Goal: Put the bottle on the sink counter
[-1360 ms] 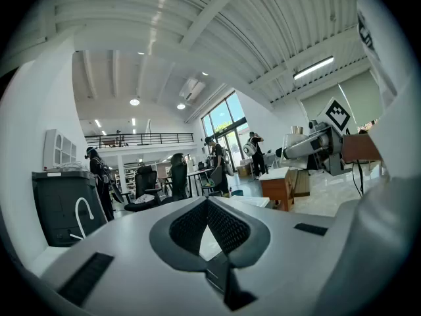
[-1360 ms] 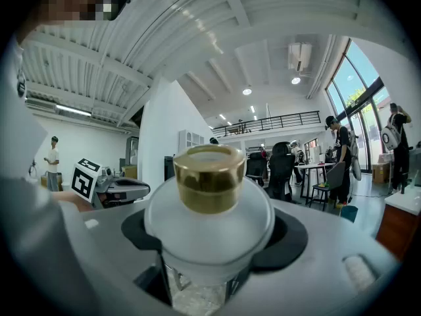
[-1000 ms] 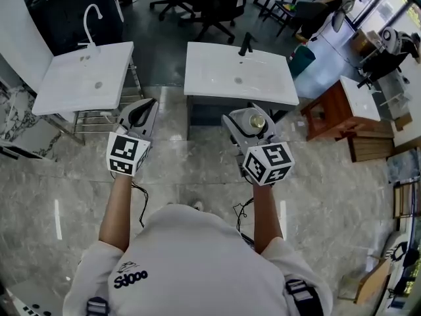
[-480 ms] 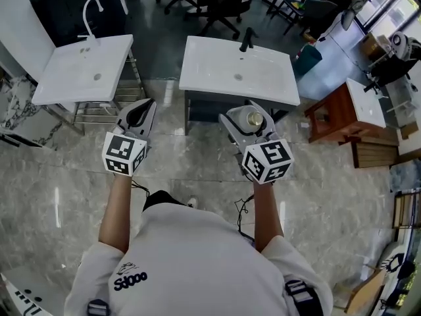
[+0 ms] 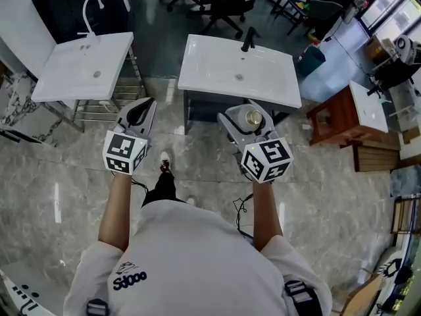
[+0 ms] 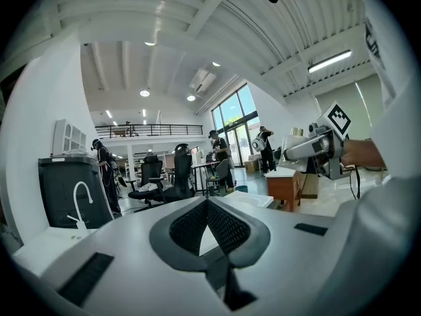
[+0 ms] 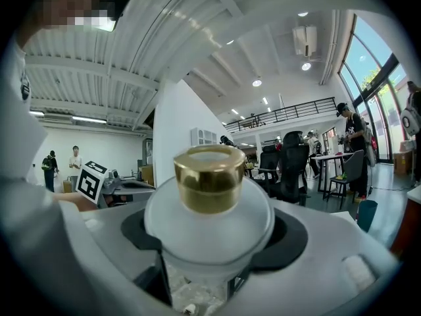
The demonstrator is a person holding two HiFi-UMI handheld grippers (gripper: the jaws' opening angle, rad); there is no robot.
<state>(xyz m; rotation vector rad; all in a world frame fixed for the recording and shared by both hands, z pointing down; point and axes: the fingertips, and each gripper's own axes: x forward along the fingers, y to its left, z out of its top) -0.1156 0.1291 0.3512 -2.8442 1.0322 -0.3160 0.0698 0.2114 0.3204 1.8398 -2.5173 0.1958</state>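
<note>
Leg (image 5: 160,188) and shoe (image 5: 164,163) now stride forward into view between the forearms; a second ago only a shoe tip showed. Sink counter (image 5: 210,71) slightly nearer.

Bright, even daylight indoors. Both my gripper views bend hard toward the edges, black corners outside the circle. Windows (image 7: 388,87) glow bright; ceiling lamp (image 6: 332,60) flares. Bottle (image 7: 208,226) sharp, glare on its gold cap (image 7: 209,176). Glossy floor (image 5: 66,176) throws pale streaks
</note>
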